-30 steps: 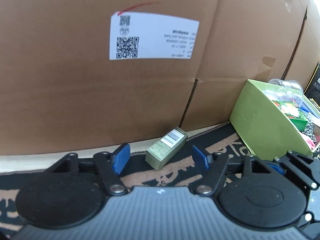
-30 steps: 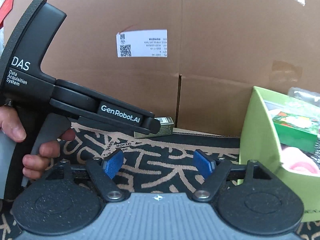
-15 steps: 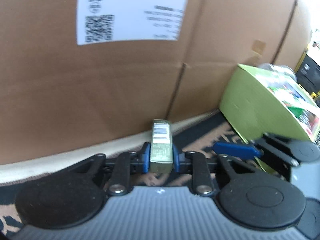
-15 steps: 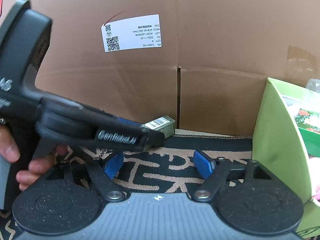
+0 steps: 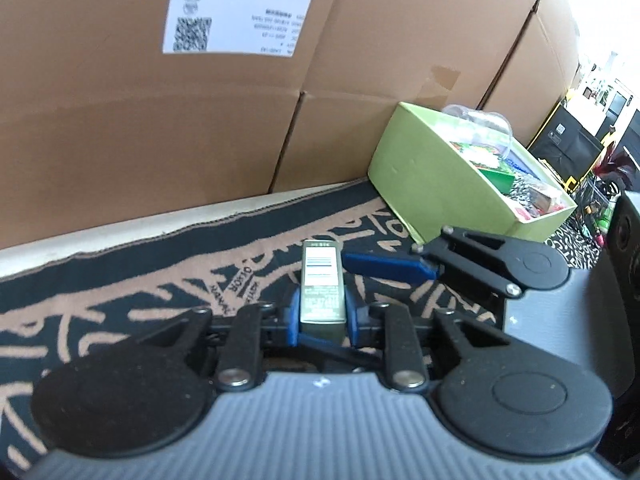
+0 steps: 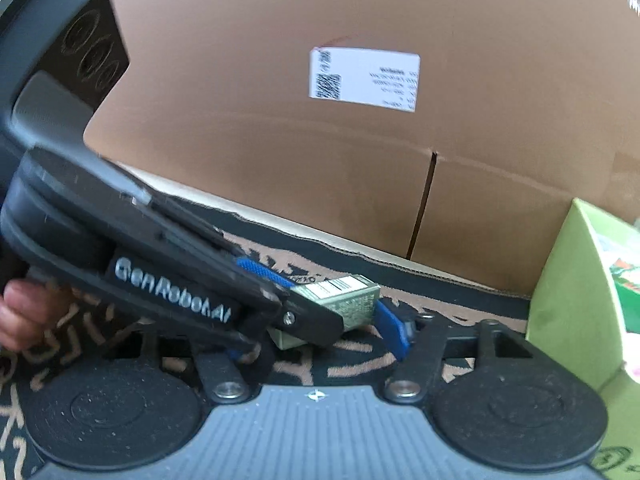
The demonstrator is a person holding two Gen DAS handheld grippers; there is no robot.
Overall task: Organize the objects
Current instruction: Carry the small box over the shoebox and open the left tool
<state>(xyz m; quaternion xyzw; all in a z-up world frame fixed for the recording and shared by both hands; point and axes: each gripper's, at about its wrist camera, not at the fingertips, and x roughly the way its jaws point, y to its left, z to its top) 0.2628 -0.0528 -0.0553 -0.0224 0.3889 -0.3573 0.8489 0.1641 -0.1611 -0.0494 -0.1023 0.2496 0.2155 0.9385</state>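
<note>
Gold carton (image 5: 322, 292) sits pinched between the blue pads of the left gripper (image 5: 322, 318) in the left wrist view, lifted just over the patterned cloth (image 5: 120, 280), near the green box (image 5: 436, 184). From the right wrist view, the right gripper (image 6: 320, 340) has just been closing around the carton's far end, and I can't tell if its pads touch yet. Both squeezing could twist the carton loose, or the fingers could collide.

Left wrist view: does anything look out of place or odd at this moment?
Yes. The small olive box is clamped in the left claw, yet the right claw, whose jaws have just been closing, crowds the same box. One of its blue fingers sits right beside it; contact is unclear.
</note>
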